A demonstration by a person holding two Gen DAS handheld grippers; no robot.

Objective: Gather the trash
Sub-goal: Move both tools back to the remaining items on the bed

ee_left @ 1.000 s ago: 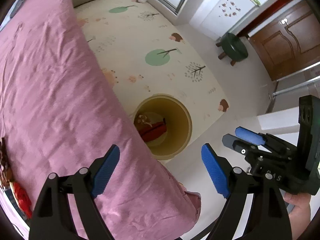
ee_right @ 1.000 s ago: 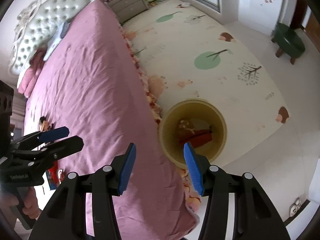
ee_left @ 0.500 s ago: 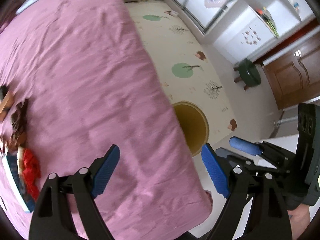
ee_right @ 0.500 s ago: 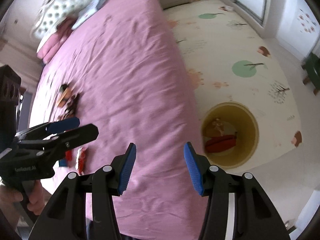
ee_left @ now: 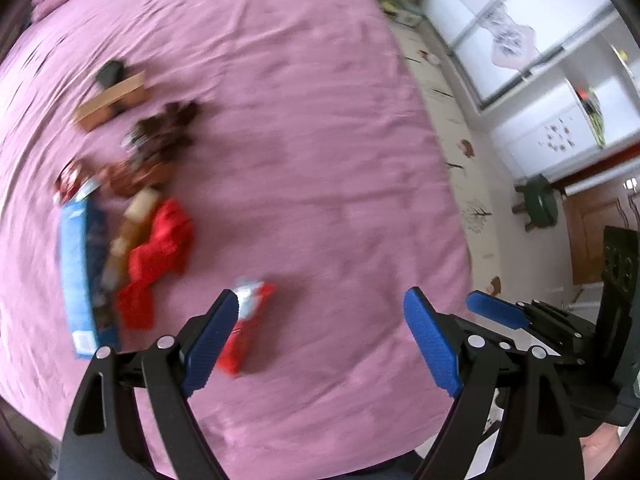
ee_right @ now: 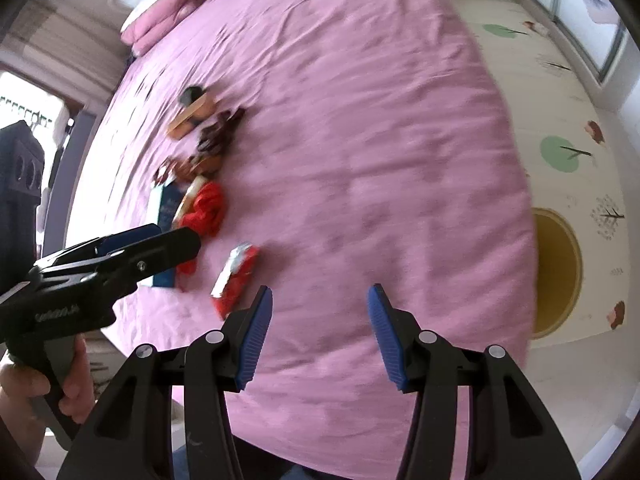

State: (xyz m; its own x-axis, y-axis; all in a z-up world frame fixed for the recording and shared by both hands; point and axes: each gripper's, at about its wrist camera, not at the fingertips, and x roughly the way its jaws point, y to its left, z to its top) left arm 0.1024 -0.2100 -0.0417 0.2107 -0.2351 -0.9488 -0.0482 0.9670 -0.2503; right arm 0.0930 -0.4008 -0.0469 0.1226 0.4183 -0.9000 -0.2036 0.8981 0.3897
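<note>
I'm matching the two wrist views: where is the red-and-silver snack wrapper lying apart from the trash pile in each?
Left wrist: the wrapper lies low and left of centre, partly behind the left tool's left finger.
Right wrist: the wrapper lies left of centre, just above the right tool's left finger.
Shared landmark: the crumpled red wrapper at the pile's near end, on the pink bed.

Left gripper [ee_left: 320,336] has its jaws spread wide over the pink bed cover [ee_left: 304,128], nothing between them. A red-and-silver snack wrapper [ee_left: 246,320] sits right by the left fingertip, partly behind it. More trash [ee_left: 132,216] is piled further out to the left, all blurry.
</note>
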